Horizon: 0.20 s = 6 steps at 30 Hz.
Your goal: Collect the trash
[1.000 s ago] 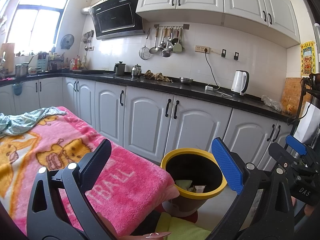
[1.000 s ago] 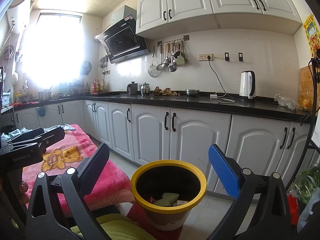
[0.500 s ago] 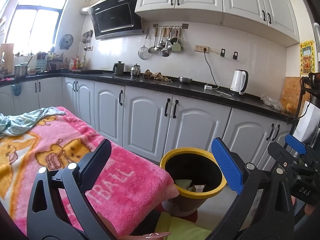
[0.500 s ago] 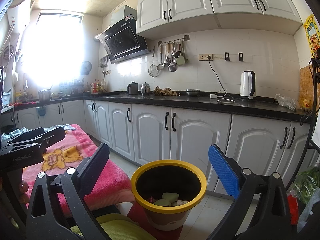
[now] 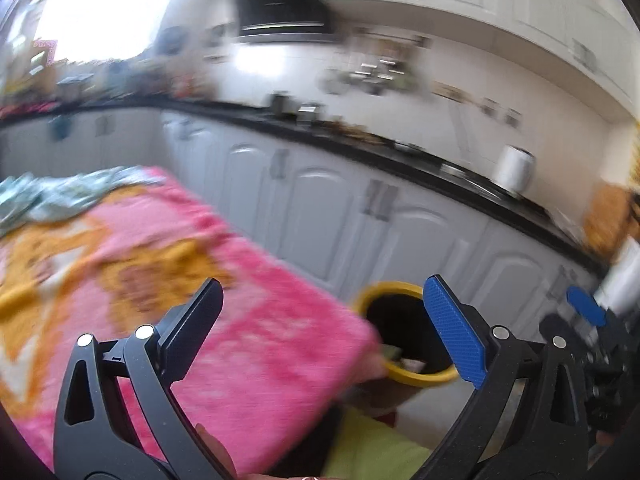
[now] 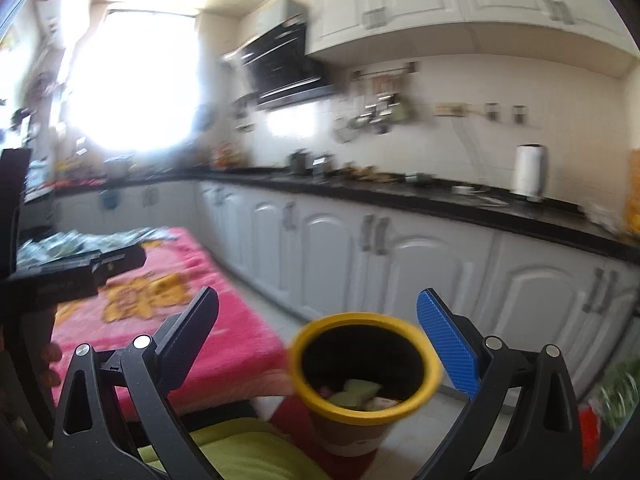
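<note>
Left claw: my left gripper (image 5: 324, 330) has its fingers wide apart, nothing between them; it hangs over the near right corner of the pink blanket (image 5: 168, 280).
Right claw: my right gripper (image 6: 318, 334) is also spread and empty, above the bin.
Bin: the yellow-rimmed trash bin (image 6: 362, 376) stands on the floor just beside the blanket's right edge, with scraps inside.
Trash to collect: I cannot see loose trash on the blanket; only a crumpled green cloth (image 5: 56, 196) at its far left corner.
Risk: both views are smeared, so I may misjudge a grasp, pinch the blanket, or knock the bin rim.
</note>
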Available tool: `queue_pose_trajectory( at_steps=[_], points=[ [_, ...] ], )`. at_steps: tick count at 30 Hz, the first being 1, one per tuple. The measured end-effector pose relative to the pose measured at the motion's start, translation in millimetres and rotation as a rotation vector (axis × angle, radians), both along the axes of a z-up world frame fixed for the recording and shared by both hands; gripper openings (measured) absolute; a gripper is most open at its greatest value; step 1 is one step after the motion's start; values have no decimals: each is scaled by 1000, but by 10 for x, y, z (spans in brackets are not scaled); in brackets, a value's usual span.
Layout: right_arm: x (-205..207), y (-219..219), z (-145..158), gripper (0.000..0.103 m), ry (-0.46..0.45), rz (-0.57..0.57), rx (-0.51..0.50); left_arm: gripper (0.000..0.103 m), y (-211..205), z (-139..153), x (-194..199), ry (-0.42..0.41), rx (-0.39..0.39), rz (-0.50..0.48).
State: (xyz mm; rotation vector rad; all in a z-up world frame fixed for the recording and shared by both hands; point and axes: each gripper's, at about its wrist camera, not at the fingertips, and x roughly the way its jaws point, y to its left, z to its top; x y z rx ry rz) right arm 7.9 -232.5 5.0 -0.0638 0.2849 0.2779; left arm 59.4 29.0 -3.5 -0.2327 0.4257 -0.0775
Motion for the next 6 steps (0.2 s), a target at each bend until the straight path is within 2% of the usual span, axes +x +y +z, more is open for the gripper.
queue_pose_trajectory(
  at_steps=[1,3,4,6],
  points=[
    [109,214,36,97,34,73,-3,92,226,11,-18,17,-16,50],
    [306,731,90,97,110,221,-18,92,854,10,-136,52,-31,211],
    [419,1140,108,97,161,317,-25,92,1277,-6,-249,79,-28,341],
    [517,2001,85,97,230,504,-26,92,1916,-59,-470,119,-41,529]
  ],
)
